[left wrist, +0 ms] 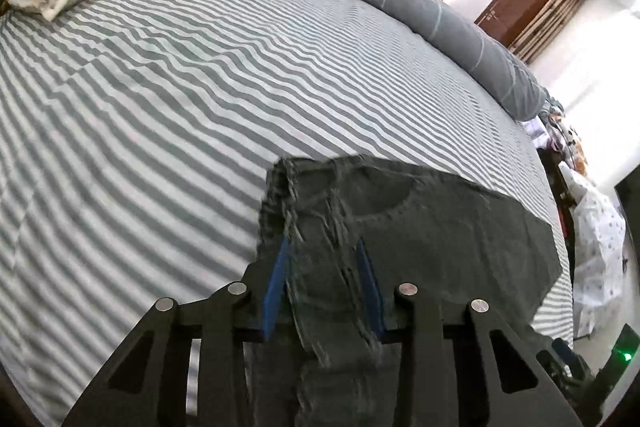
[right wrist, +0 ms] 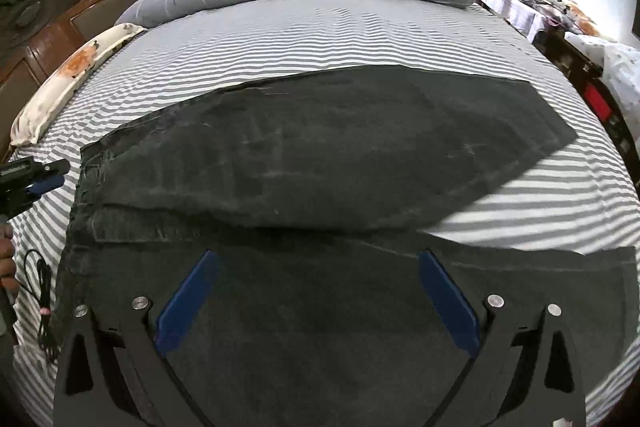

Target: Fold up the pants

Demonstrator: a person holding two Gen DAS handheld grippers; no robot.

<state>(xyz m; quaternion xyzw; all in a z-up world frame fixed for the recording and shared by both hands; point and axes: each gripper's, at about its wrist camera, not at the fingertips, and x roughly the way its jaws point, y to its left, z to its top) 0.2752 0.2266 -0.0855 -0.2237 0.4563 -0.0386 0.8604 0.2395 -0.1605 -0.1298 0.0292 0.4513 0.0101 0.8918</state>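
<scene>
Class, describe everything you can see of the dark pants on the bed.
The pants are dark grey, faded denim with frayed hems, lying flat on the striped bedsheet, one leg stretched towards the right. The left claw pinches a frayed end; the right claw hovers open over the near cloth.

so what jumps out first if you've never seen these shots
The dark grey jeans spread across the striped bedsheet dominate the right wrist view. In the left wrist view, the left gripper has frayed denim bunched between its blue fingers, while the right gripper hangs wide open above the near leg.
</scene>
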